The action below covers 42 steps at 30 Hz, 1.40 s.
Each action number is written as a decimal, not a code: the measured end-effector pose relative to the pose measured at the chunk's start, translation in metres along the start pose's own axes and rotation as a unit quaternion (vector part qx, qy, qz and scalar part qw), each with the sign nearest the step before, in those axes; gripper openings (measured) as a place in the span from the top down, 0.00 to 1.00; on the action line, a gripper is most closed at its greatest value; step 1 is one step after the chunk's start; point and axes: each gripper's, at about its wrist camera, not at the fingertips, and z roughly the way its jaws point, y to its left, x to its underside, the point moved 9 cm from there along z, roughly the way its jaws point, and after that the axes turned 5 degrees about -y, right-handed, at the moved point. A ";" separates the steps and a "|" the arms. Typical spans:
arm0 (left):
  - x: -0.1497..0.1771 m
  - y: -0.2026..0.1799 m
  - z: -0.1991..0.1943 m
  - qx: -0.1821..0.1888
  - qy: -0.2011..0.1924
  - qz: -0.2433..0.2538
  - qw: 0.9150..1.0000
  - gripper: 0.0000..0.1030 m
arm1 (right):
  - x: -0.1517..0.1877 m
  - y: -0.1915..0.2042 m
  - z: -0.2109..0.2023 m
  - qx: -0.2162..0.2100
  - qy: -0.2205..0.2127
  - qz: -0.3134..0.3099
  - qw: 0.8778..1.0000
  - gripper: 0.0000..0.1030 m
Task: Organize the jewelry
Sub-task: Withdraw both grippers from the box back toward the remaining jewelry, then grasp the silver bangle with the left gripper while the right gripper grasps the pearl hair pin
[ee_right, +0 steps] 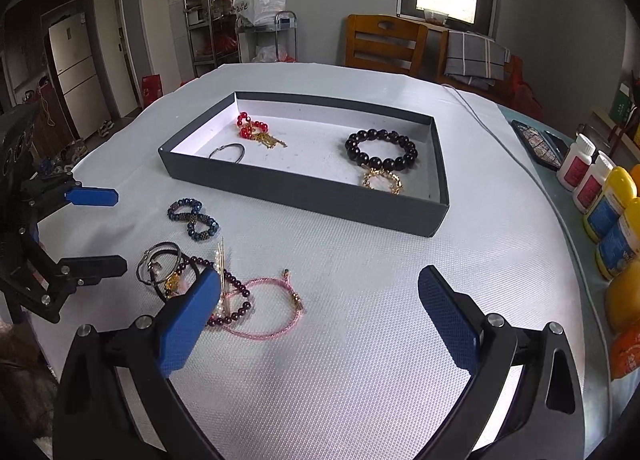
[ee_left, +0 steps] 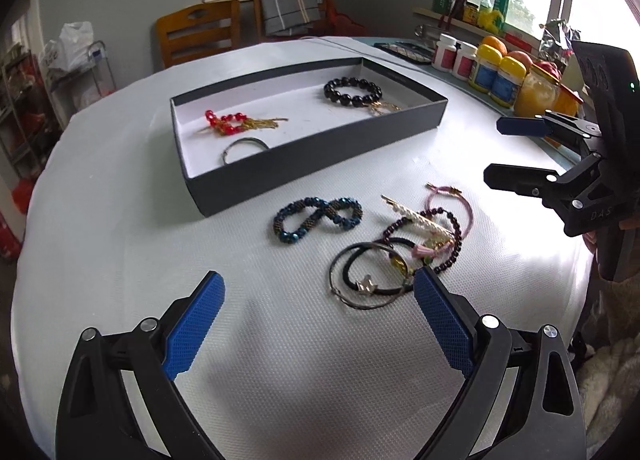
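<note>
A dark grey box (ee_left: 320, 148) (ee_right: 304, 192) on the white table holds a black bead bracelet (ee_left: 353, 91) (ee_right: 380, 150), a red bead piece (ee_left: 224, 122) (ee_right: 251, 126), a gold chain (ee_right: 382, 181) and a thin ring (ee_left: 244, 148) (ee_right: 227, 151). In front of it lie a blue beaded bracelet twisted in a figure eight (ee_left: 318, 216) (ee_right: 193, 218), a pile of hair ties and a purple bead bracelet (ee_left: 400, 256) (ee_right: 188, 272), and a pink cord bracelet (ee_left: 460, 200) (ee_right: 272, 308). My left gripper (ee_left: 318, 302) (ee_right: 116, 230) is open and empty, near the pile. My right gripper (ee_right: 320, 300) (ee_left: 494, 150) is open and empty.
Bottles and jars (ee_left: 492, 68) (ee_right: 600, 196) line the table's right edge. A patterned case (ee_right: 536, 142) and a grey cable (ee_right: 500, 140) lie beyond the box. A wooden chair (ee_left: 200, 34) (ee_right: 384, 42) stands behind the table.
</note>
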 end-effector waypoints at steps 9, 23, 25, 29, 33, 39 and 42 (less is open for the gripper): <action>0.005 -0.017 0.015 0.012 0.012 0.024 1.000 0.08 | 0.012 0.003 0.003 -0.011 0.012 0.007 1.000 0.05; 0.007 -0.021 0.025 0.032 0.023 0.033 0.999 0.24 | 0.013 0.014 0.004 -0.026 0.014 -0.012 0.999 0.05; 0.006 -0.021 0.026 0.030 0.021 0.037 0.999 0.26 | 0.013 0.015 0.004 -0.028 0.015 -0.014 0.999 0.06; 0.006 -0.025 0.024 0.035 0.017 0.050 0.998 0.36 | 0.013 0.014 0.005 -0.029 0.017 -0.011 0.999 0.06; 0.006 -0.028 0.023 0.041 0.016 0.057 0.997 0.43 | 0.011 0.016 0.005 -0.031 0.015 -0.012 0.999 0.06; 0.006 -0.030 0.021 0.036 0.011 0.073 0.997 0.52 | 0.010 0.018 0.005 -0.034 0.015 -0.016 0.999 0.06; 0.005 -0.032 0.020 0.037 0.012 0.082 0.996 0.80 | 0.010 0.018 0.006 -0.035 0.015 -0.012 0.999 0.06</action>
